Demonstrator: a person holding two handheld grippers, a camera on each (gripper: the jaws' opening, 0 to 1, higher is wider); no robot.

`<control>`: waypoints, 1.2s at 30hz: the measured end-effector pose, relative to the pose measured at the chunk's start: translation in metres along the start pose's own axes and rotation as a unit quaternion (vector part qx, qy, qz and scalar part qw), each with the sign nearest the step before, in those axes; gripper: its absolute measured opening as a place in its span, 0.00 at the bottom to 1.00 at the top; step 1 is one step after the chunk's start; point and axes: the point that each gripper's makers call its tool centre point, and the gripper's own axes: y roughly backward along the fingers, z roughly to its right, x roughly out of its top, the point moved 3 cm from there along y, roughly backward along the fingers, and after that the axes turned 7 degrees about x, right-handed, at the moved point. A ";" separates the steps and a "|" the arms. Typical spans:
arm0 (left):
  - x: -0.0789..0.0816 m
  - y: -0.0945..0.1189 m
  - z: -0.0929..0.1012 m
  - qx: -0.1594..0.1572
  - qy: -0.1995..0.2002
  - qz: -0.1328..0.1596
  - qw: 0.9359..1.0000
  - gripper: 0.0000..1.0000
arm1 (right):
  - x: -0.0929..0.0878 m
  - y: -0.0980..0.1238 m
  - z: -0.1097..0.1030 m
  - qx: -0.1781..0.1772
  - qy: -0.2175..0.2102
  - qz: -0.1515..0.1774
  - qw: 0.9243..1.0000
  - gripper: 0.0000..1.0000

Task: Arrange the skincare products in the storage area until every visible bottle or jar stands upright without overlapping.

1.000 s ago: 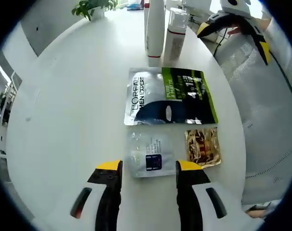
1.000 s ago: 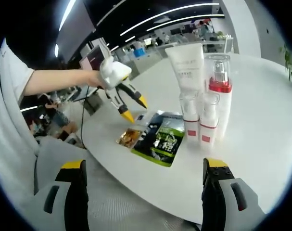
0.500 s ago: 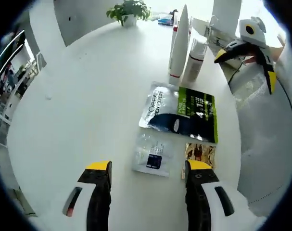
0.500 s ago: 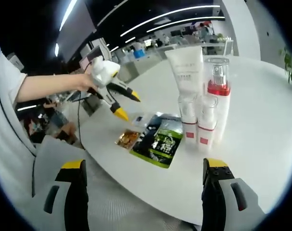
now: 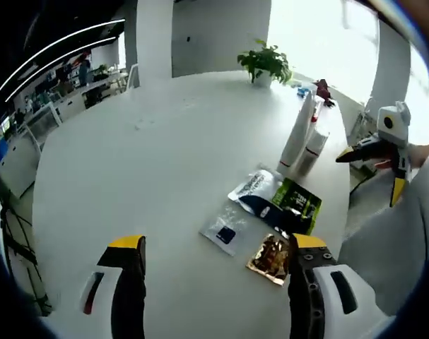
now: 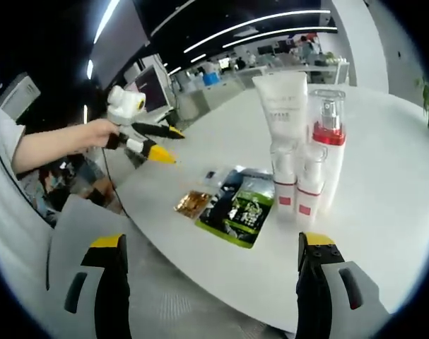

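Left gripper (image 6: 155,141) now higher, farther from sachets (image 6: 239,205).

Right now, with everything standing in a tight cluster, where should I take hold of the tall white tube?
Grip the tube high on its wide upper body, coming from above or the open side. Probably safest, since two small bottles stand right in front of its base and the pump bottle crowds one side, leaving little room lower down for the fingers.
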 end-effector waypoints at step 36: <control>-0.050 0.080 0.053 0.136 0.157 0.120 0.971 0.99 | -0.001 0.001 -0.006 0.018 -0.011 0.009 1.000 0.99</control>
